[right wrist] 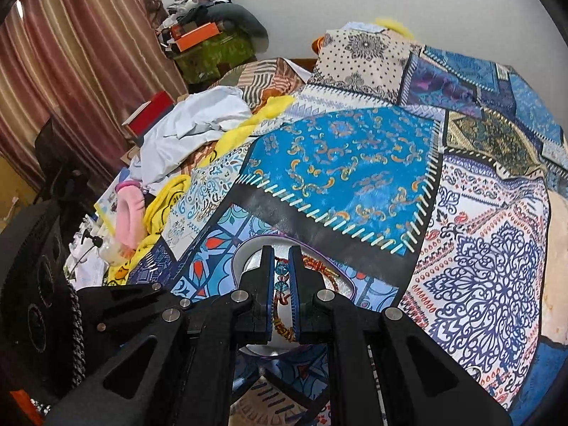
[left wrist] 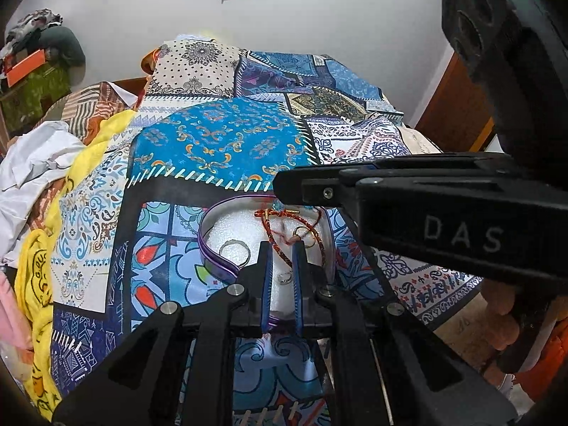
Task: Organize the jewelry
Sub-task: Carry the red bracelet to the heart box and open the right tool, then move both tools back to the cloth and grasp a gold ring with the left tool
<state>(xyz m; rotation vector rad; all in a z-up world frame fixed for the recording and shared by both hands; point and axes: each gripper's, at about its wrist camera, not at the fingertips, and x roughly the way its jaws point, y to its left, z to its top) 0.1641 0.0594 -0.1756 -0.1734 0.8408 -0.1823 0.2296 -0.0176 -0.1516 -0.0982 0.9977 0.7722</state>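
A round purple-rimmed tin (left wrist: pixel 213 248) with a white lining lies on the patchwork bedspread. In it are a red braided cord bracelet (left wrist: pixel 275 234), a silver ring (left wrist: pixel 234 250) and small earrings (left wrist: pixel 285 277). My left gripper (left wrist: pixel 283 245) hovers over the tin with its jaws narrowly apart and nothing clamped. My right gripper (right wrist: pixel 282 252) is shut on a piece with blue glass beads (right wrist: pixel 281 277) and red-gold braided cord (right wrist: pixel 282 326), held over the tin (right wrist: pixel 245 259). The right gripper's body shows at the right of the left wrist view (left wrist: pixel 443 213).
The patchwork bedspread (right wrist: pixel 355 163) covers the bed. Yellow and white clothes (right wrist: pixel 198 120) and a pink item (right wrist: pixel 129 213) are piled on the left. A striped curtain (right wrist: pixel 71 53) and a cluttered green box (right wrist: pixel 213 49) stand behind, with a wooden headboard at the right (left wrist: pixel 458 106).
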